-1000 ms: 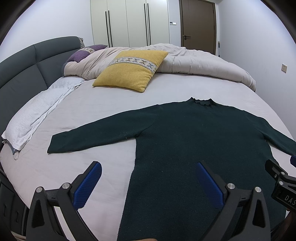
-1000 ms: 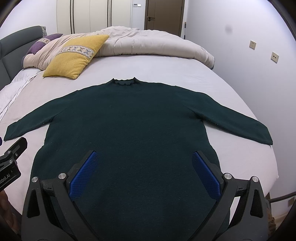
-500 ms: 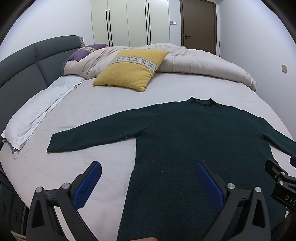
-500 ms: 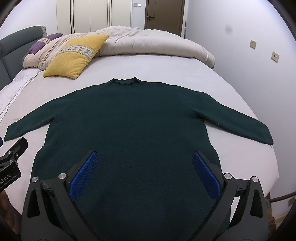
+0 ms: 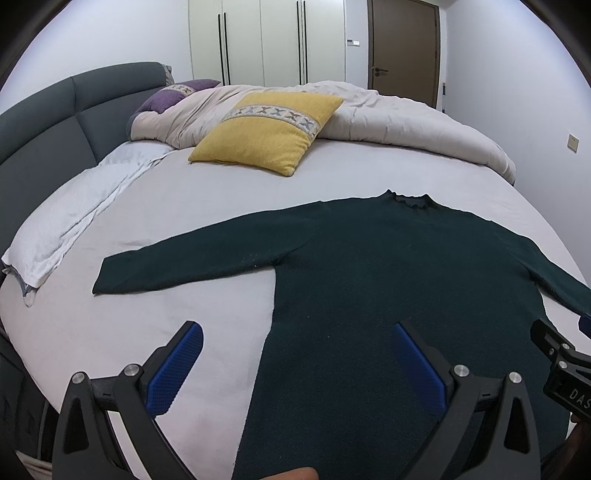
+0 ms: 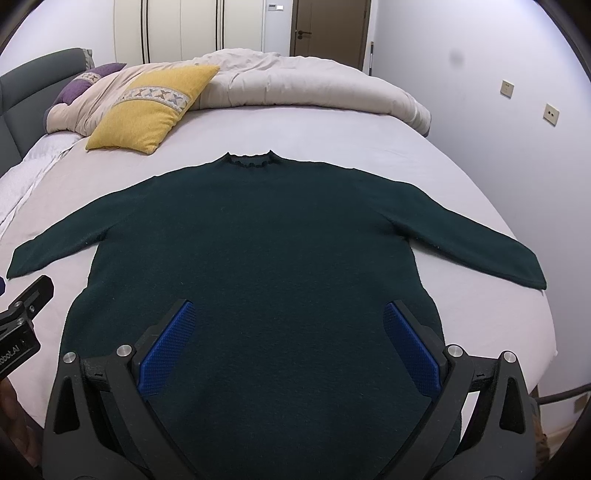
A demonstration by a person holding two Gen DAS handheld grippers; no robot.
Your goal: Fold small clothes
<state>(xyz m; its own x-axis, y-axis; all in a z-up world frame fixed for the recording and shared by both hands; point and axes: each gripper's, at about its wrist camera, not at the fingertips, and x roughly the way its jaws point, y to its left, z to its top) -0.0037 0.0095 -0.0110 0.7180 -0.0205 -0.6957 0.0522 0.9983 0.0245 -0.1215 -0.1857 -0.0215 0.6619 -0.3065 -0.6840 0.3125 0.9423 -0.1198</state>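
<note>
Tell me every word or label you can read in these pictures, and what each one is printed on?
"DAS": white letters on the black body of the right claw, cut off by the edge of the left wrist view.
"obot.AI": white letters on the black body of the left claw, running sideways at the edge of the right wrist view; the start is cut off.
The small panel on the wall beside the door is too small to read.

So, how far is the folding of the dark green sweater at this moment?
Done: the sweater lies spread flat on the bed, collar away from the grippers, both sleeves out to the sides. In hand: nothing; the left gripper and the right gripper are open above its lower part, holding no cloth. Left: every fold, sleeves and body, since none is made yet.
</note>
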